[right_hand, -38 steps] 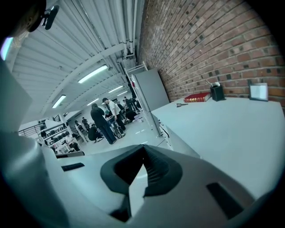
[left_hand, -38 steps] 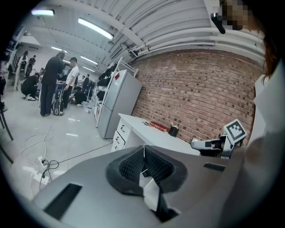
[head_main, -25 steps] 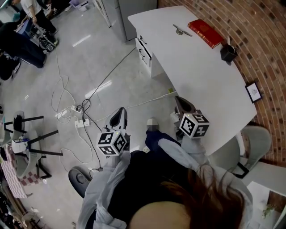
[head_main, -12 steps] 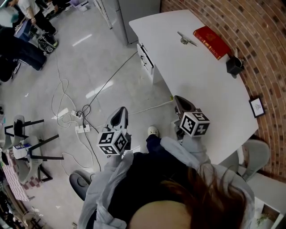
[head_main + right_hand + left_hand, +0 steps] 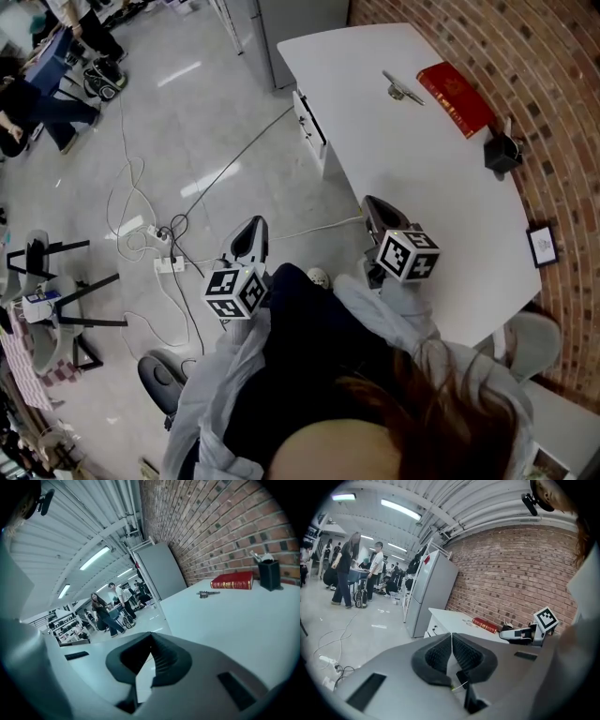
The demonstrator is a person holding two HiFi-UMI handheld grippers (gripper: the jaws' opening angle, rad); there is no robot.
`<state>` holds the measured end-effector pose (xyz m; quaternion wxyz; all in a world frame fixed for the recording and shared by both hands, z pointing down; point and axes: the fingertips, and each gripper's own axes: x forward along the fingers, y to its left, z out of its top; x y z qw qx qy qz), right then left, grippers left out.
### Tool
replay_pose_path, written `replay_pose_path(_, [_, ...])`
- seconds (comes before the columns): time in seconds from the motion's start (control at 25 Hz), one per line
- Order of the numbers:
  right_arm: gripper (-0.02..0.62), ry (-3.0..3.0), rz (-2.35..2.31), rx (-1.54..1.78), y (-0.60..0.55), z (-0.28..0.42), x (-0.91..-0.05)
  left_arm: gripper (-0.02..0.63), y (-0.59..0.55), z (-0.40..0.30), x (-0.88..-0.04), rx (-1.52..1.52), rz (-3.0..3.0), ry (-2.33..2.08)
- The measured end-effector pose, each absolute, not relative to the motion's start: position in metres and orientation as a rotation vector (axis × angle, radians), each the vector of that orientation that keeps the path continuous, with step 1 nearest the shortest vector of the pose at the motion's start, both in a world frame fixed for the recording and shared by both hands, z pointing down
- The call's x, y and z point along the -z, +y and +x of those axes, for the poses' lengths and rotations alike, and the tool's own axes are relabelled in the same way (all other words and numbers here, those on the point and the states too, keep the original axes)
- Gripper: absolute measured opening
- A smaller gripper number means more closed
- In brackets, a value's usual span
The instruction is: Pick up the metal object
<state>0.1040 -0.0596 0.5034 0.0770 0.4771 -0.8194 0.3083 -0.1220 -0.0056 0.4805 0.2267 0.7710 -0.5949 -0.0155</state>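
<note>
The metal object (image 5: 402,87) (image 5: 207,593) lies on the far part of the white table (image 5: 412,178), just left of a red book (image 5: 457,96) (image 5: 233,580). It also shows small in the left gripper view, metal object (image 5: 466,619). My right gripper (image 5: 373,208) (image 5: 151,636) hovers at the table's near left edge, shut and empty, well short of the object. My left gripper (image 5: 251,232) (image 5: 451,637) is held over the floor to the left of the table, jaws together with nothing between them.
A black pen holder (image 5: 503,152) (image 5: 269,574) and a small framed picture (image 5: 543,245) stand by the brick wall. A grey cabinet (image 5: 429,592) is behind the table. Cables and a power strip (image 5: 169,263) lie on the floor; people stand far left.
The head view has shifted a little, so the table and its things sit slightly further right and lower. Both grippers stay shut in about the same place.
</note>
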Motion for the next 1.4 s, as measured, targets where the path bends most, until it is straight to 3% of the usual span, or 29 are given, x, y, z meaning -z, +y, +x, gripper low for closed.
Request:
replay_pose_path(0.48, [0.006, -2.459, 1.417, -0.957, -0.088, 0.090, -0.510, 0.023, -0.036, -0.126, -0.485, 0.032, 2.124, -1.617])
replay_pose_path(1.4, [0.006, -2.334, 1.689, -1.029, -0.286, 0.047, -0.488, 0.022, -0.279, -0.186, -0.464, 0.003, 2.263, -1.418])
